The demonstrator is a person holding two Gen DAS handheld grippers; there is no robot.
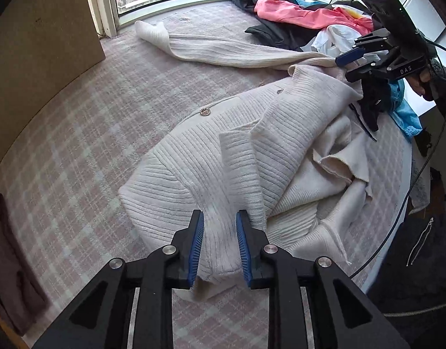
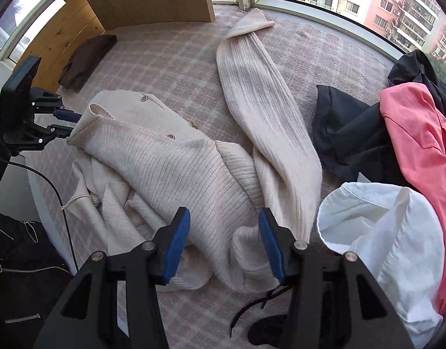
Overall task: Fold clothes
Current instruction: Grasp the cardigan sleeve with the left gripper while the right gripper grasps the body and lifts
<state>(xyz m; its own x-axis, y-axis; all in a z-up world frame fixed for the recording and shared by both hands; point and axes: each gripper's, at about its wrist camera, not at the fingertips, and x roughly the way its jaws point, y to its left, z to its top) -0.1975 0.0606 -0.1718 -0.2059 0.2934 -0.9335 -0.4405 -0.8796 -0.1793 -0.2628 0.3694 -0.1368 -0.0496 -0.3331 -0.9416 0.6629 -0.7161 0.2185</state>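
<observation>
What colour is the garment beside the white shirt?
Coral pink garment, beside the white shirt; right wrist view shows it best.

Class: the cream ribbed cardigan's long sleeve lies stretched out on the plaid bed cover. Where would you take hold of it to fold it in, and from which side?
Grip the sleeve at its turned-back cuff, the free end by the window; the right gripper is probably nearer.

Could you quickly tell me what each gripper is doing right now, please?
Left gripper: jaws apart around a fold of the cardigan, not clamped.
Right gripper: open, over the cardigan, holding nothing.
</observation>
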